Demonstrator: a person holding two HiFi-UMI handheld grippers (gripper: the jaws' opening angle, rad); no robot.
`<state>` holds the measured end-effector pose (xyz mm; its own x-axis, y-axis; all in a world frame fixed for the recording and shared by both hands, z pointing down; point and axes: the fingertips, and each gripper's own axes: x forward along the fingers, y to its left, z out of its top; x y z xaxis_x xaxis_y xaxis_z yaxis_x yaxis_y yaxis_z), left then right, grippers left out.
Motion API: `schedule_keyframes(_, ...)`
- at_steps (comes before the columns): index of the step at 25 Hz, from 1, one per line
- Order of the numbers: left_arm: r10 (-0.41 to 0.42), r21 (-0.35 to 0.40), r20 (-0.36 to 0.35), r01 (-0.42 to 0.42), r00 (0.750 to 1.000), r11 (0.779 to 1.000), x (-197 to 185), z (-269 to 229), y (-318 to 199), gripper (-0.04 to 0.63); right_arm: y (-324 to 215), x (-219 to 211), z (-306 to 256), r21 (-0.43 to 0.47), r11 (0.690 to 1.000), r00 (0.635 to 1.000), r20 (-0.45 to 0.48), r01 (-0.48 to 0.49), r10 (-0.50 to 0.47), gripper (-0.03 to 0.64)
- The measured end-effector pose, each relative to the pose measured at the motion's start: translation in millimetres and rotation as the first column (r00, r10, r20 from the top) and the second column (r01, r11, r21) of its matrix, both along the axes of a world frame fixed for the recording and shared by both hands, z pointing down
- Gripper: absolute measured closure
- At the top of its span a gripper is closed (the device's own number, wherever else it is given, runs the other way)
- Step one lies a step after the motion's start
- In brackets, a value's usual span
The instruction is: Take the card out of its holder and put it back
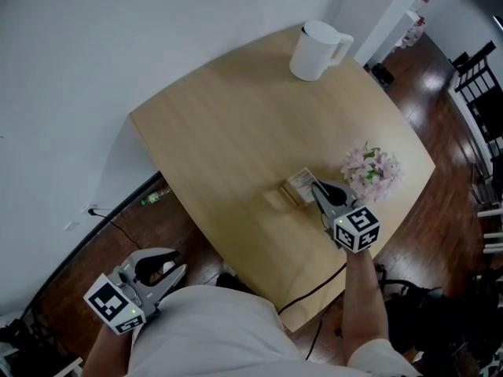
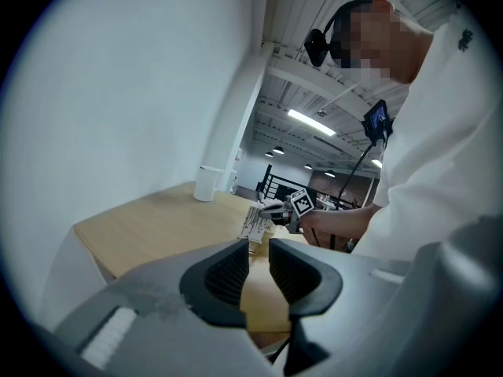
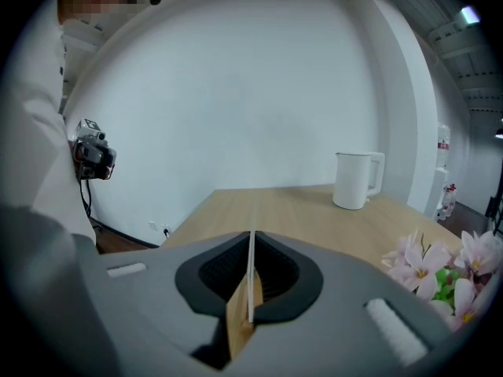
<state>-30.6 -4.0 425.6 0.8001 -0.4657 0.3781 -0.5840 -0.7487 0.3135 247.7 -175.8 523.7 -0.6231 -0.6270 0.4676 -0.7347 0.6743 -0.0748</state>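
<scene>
The right tongs [image 3: 250, 287] are pinching a thin white card [image 3: 251, 250] edge-on at its wooden holder [image 3: 238, 324], mid-bench [image 1: 236, 124], left of pink flowers [image 1: 371, 170]. The left tongs [image 1: 161, 277] are hanging slightly spread and empty off the near left edge. The card is likely handling light, stiff and slippery, so gripping its top edge is suiting it. The left gripper view is showing its printed face, the right gripper view just its edge.
</scene>
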Motion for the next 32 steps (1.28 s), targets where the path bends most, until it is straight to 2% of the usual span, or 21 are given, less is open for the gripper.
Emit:
schedule_keyframes(7,0.015,0.000,-0.001,-0.015,1.000,1.000,2,1,-5,0.506,1,2,10,-0.014,1.000,1.000,-0.022,-0.003,0.003,0.597)
schedule_keyframes(23,-0.008,-0.020,0.015,0.008,1.000,1.000,-6,1,2,0.506,0,3,53,-0.075,0.997,1.000,0.009,0.018,-0.018,0.595)
schedule_keyframes(29,-0.004,-0.023,0.020,0.004,1.000,1.000,-14,-1,5,0.506,-1,4,55,-0.077,0.997,0.999,0.037,0.000,0.003,0.595)
schedule_keyframes(32,0.009,-0.018,0.021,-0.008,1.000,1.000,-18,-3,6,0.506,-1,5,56,-0.069,0.997,0.999,0.023,-0.031,0.032,0.592)
